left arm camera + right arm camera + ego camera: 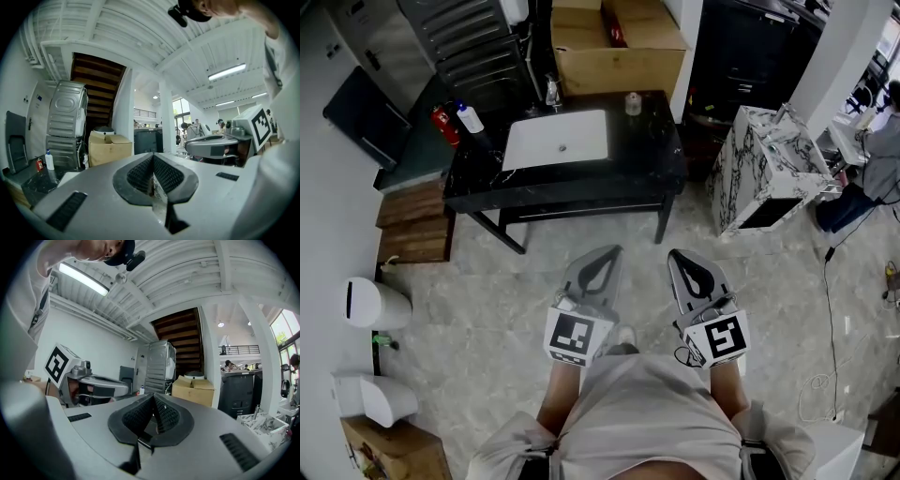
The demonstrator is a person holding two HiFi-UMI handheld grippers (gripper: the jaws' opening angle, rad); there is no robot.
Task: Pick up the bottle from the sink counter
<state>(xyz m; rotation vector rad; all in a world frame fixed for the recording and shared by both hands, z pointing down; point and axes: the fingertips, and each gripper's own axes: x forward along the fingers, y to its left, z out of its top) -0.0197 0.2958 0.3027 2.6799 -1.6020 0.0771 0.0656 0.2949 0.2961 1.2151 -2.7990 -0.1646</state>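
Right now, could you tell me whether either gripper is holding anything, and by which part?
Nothing is held: the left gripper and right gripper are shut and empty; the bottle stands on the sink counter.

We see the head view evenly and brightly lit, with soft shadows under the dark counter [649,150] and some bending of straight lines at the edges. In both gripper views, ceiling strip lights [227,71] and far windows [283,331] glare, while fisheye warping and black vignetting ring the frames.
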